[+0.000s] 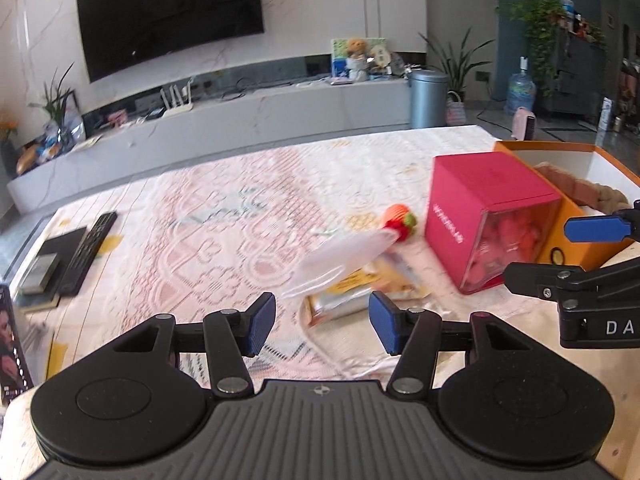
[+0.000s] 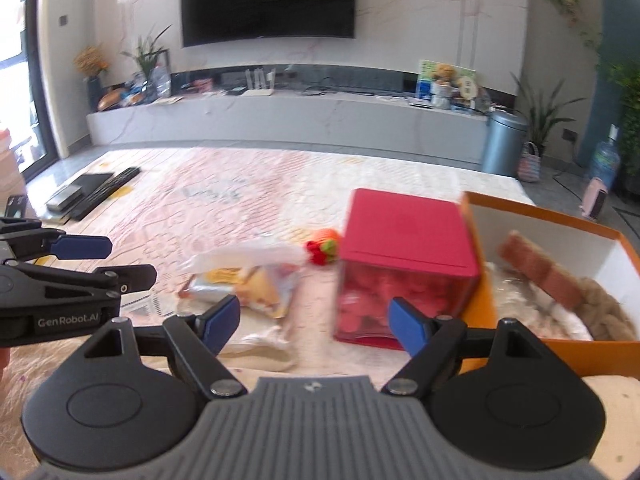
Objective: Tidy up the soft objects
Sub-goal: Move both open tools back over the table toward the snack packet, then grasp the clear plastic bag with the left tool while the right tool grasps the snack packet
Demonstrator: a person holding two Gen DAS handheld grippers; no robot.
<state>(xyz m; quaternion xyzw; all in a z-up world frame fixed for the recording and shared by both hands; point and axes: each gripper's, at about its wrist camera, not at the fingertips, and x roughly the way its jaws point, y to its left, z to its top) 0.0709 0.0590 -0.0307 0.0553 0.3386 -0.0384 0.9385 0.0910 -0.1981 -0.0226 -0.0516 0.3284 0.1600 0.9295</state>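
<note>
Just ahead of left tongs (image 1: 322, 322), jaws wide and empty: crinkly yellow-and-clear plastic snack packet (image 1: 360, 280) flat on pink patterned cloth-covered surface (image 1: 200, 240), long axis slanting up-right toward small red-orange knitted toy (image 1: 400, 222). Right tongs (image 2: 316, 326), likewise wide and empty, facing red cube box (image 2: 404, 264); left nearer, by judgement.

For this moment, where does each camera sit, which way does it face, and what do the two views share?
Left wrist: on the left gripper, facing the TV wall across the patterned cloth; its own open jaws show, with the right gripper at the right edge.
Right wrist: on the right gripper, facing the same wall; open jaws, with the left gripper at the left edge.
Shared: red box, orange box, snack packet, knitted toy.
</note>
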